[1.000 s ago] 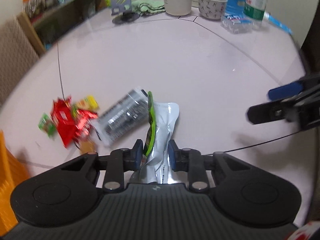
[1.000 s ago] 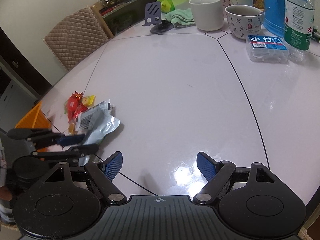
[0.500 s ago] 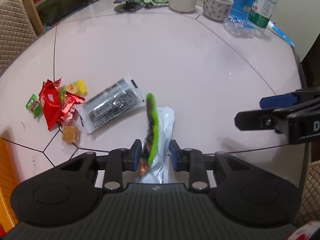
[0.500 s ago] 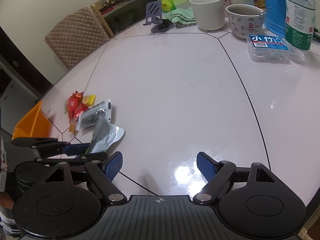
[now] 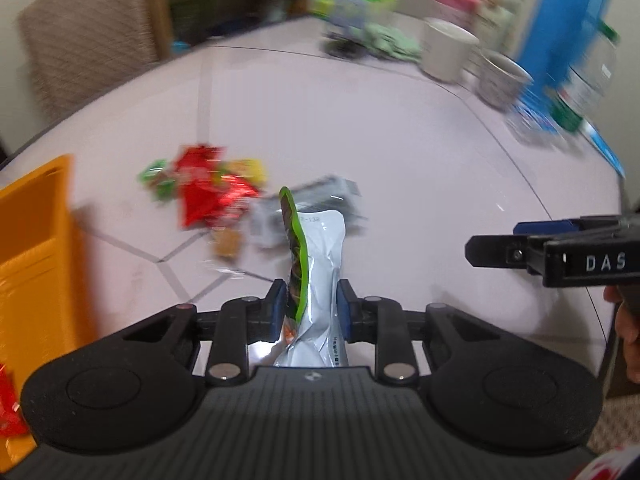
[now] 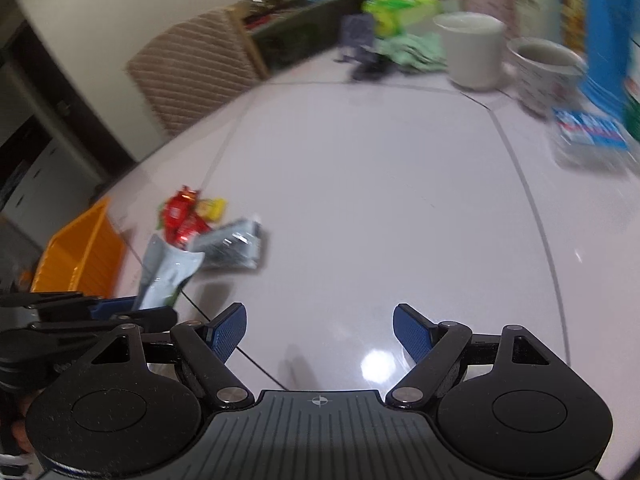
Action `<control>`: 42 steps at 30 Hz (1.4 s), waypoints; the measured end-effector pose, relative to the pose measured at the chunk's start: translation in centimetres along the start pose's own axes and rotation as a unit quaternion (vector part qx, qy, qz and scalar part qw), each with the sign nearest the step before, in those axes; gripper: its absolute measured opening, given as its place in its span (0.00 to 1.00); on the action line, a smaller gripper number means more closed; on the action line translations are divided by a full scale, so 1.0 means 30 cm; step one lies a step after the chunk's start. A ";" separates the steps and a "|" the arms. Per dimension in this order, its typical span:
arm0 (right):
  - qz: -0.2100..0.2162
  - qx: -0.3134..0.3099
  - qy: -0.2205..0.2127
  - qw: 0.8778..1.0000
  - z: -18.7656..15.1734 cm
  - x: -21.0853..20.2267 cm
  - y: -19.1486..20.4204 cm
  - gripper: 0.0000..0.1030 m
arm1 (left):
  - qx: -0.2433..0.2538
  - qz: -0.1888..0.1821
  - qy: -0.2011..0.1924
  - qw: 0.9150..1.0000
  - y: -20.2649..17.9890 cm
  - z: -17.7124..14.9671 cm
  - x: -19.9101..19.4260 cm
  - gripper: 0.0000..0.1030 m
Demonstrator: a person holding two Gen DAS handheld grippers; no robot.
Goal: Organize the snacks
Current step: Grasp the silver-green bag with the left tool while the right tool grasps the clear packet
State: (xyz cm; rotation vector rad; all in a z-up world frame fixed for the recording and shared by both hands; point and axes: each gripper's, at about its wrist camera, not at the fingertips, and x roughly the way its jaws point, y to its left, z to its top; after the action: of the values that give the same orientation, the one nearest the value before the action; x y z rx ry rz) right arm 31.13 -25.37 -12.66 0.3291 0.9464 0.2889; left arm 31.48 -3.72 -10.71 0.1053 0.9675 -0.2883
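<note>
My left gripper (image 5: 311, 304) is shut on a silver snack pouch (image 5: 322, 264) with a green edge, held upright above the pale table (image 5: 360, 128). The same pouch (image 6: 166, 276) shows at the lower left of the right wrist view, in the left gripper (image 6: 120, 312). Beyond it on the table lie red wrappers (image 5: 204, 192), small green and yellow sweets (image 5: 252, 168) and a silver-black packet (image 5: 320, 196). An orange bin (image 5: 36, 248) stands at the left. My right gripper (image 6: 320, 328) hangs open over bare table, holding nothing; its fingers (image 5: 520, 246) show at the right of the left wrist view.
At the table's far side stand a white cup (image 6: 472, 50), a patterned bowl (image 6: 548, 72), a blue carton (image 5: 568, 28), a clear box with a blue label (image 6: 592, 136), a green cloth and a phone stand (image 6: 360, 48). A quilted chair (image 6: 192, 68) stands behind the table.
My left gripper has lifted the pouch and swung left, bringing the orange bin into its view. The snack pile now sits closer to the centre. The right gripper stays open, shifted slightly.
</note>
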 end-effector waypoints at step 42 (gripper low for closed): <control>0.078 -0.309 0.067 0.945 0.127 0.421 0.293 0.41 | -0.112 0.093 0.017 0.989 0.196 0.022 0.016 0.23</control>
State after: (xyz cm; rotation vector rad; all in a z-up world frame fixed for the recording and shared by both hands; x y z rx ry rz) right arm 40.42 -13.08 -16.46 -0.1984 0.9137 0.7397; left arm 33.97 1.66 -10.96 -0.0053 1.0100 -0.0042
